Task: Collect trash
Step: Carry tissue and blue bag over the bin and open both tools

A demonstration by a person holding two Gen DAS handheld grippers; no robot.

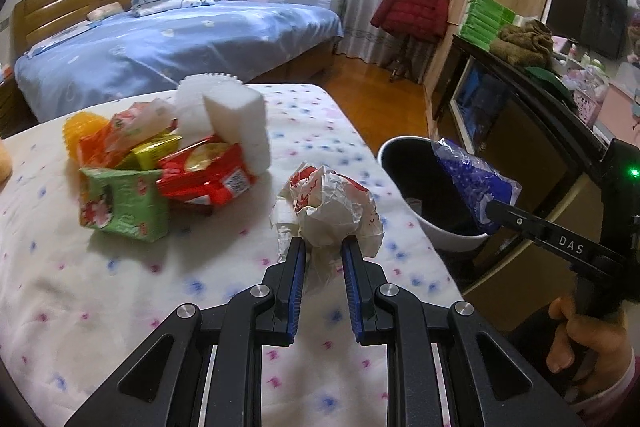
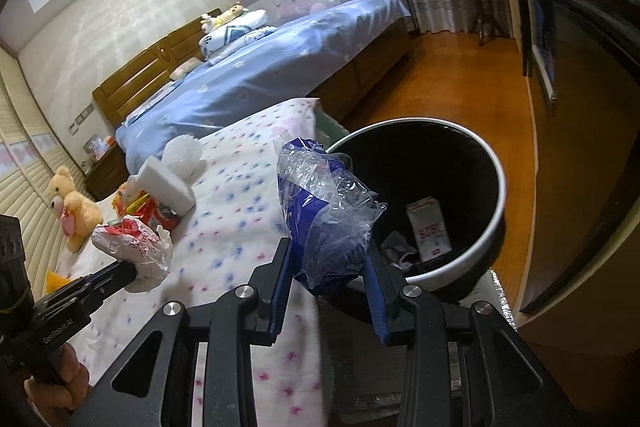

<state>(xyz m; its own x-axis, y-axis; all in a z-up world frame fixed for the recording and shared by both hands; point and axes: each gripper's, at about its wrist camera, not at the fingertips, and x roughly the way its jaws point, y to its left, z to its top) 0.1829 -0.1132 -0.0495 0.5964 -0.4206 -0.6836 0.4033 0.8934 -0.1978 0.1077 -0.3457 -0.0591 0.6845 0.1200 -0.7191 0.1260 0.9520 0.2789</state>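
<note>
My left gripper (image 1: 323, 245) is shut on a crumpled white and red paper wrapper (image 1: 328, 207) and holds it above the flowered tablecloth (image 1: 120, 291). It also shows in the right wrist view (image 2: 132, 247). My right gripper (image 2: 326, 257) is shut on a crumpled blue and clear plastic bag (image 2: 324, 211), held at the near rim of the white trash bin (image 2: 496, 187). In the left wrist view the bag (image 1: 472, 183) hangs over the bin (image 1: 404, 163). The bin holds a small white carton (image 2: 428, 229) and scraps.
A pile of snack wrappers (image 1: 160, 171), a green packet (image 1: 124, 207), white foam blocks (image 1: 240, 119) and an orange ball (image 1: 80, 127) lie on the table. A blue bed (image 1: 160, 39), a dark cabinet (image 1: 520, 115) and a coat stand (image 1: 412, 7) lie beyond. A teddy bear (image 2: 76, 211) sits at left.
</note>
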